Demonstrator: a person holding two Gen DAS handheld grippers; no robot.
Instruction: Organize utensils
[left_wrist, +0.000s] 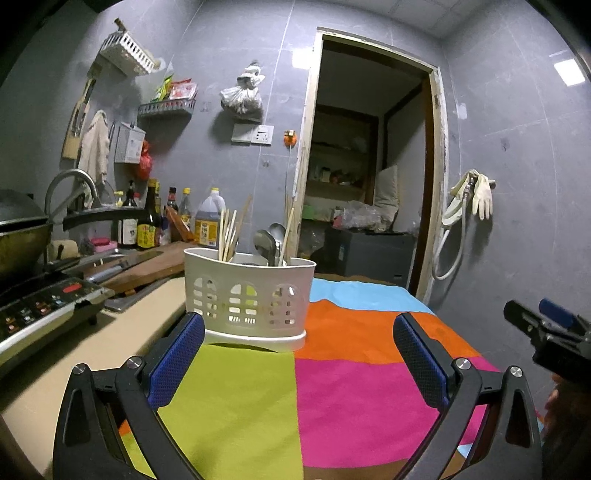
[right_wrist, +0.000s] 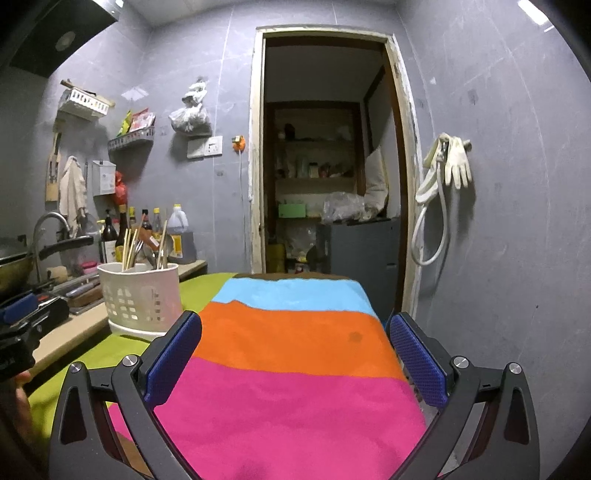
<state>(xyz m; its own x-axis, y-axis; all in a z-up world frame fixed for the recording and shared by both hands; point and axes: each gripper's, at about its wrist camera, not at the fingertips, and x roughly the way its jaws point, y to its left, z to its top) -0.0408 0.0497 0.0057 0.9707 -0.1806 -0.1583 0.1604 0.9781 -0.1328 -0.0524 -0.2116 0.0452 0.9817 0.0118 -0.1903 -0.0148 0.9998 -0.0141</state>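
A white perforated utensil holder (left_wrist: 248, 295) stands on the striped cloth (left_wrist: 332, 387), just ahead of my left gripper (left_wrist: 297, 325). It holds wooden chopsticks (left_wrist: 229, 234) in its left part and metal spoons (left_wrist: 269, 242) with more chopsticks in its right part. My left gripper is open and empty. In the right wrist view the holder (right_wrist: 140, 295) is at the left, and my right gripper (right_wrist: 295, 325) is open and empty over the cloth (right_wrist: 295, 387). The right gripper also shows at the left wrist view's right edge (left_wrist: 546, 328).
An induction cooker (left_wrist: 40, 314) and a wok (left_wrist: 18, 236) sit at the left. A cutting board (left_wrist: 147, 266), sauce bottles (left_wrist: 147, 221) and an oil jug (left_wrist: 208, 221) stand behind the holder. An open doorway (right_wrist: 325, 166) lies beyond the table's far edge.
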